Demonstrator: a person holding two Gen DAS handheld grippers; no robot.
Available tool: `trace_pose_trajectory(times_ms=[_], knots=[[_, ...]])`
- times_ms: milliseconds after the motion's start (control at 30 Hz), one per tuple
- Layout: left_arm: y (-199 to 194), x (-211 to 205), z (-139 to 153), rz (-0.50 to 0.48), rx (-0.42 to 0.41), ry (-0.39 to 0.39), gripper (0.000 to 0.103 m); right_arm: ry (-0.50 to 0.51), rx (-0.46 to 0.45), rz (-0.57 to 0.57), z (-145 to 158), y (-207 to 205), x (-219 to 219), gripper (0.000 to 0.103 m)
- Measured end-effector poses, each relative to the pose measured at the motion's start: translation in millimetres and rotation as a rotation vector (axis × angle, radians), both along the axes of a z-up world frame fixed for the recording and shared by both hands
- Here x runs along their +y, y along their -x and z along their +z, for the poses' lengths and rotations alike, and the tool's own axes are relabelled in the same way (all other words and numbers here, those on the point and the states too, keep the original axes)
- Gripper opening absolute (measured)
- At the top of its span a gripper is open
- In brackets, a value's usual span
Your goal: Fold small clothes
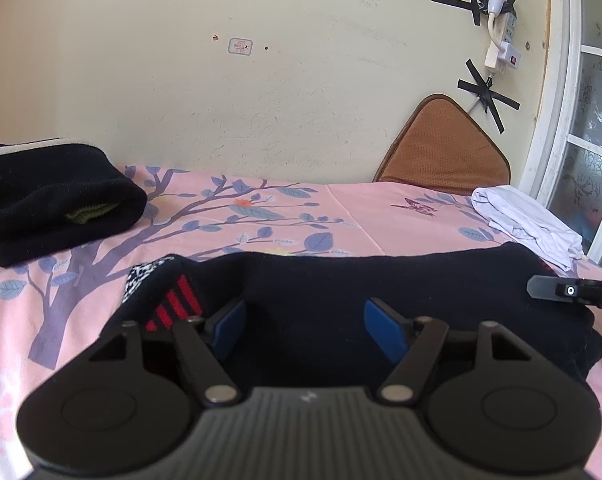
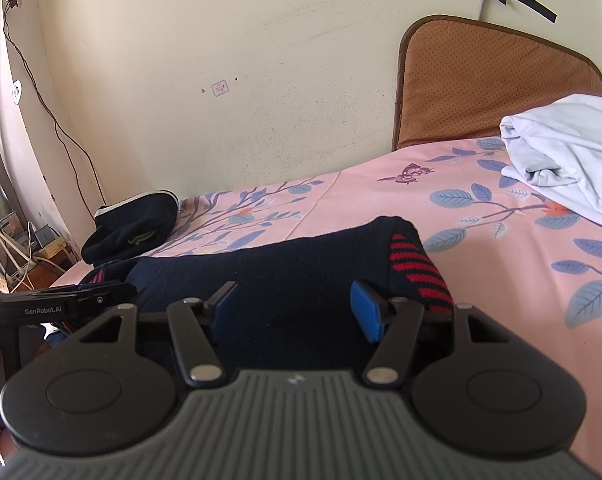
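Note:
A dark navy knitted garment [image 1: 381,292] with red stripes lies folded on the pink bed sheet [image 1: 341,216], right under both grippers; it also shows in the right wrist view [image 2: 285,264]. My left gripper [image 1: 305,328] is open, its blue pads [image 1: 385,328] spread over the garment's left end. My right gripper [image 2: 295,312] is open over the garment's right end, near the red-striped cuff [image 2: 417,268]. Neither holds cloth. The right gripper's tip shows at the right edge of the left view [image 1: 573,290].
A folded black garment [image 1: 53,208] lies at the far left of the bed. A crumpled white cloth [image 1: 525,220] lies at the far right. A brown cushion [image 1: 441,148] leans on the wall. Cables and a floor gap lie left of the bed [image 2: 33,248].

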State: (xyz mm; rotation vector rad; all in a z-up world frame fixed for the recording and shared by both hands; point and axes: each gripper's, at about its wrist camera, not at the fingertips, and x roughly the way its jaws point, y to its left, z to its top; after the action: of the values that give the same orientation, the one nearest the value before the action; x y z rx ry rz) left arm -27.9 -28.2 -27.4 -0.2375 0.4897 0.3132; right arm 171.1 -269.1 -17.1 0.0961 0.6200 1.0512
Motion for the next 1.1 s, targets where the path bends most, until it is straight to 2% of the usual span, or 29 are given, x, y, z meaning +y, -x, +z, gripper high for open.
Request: trace_pose_trajectory(times_ms=[1100], knots=[[0.1,-0.5,-0.1,-0.002,0.004,-0.012,0.068,-0.005,0.003,-0.002,-0.2,1.8,1.0,0.066]])
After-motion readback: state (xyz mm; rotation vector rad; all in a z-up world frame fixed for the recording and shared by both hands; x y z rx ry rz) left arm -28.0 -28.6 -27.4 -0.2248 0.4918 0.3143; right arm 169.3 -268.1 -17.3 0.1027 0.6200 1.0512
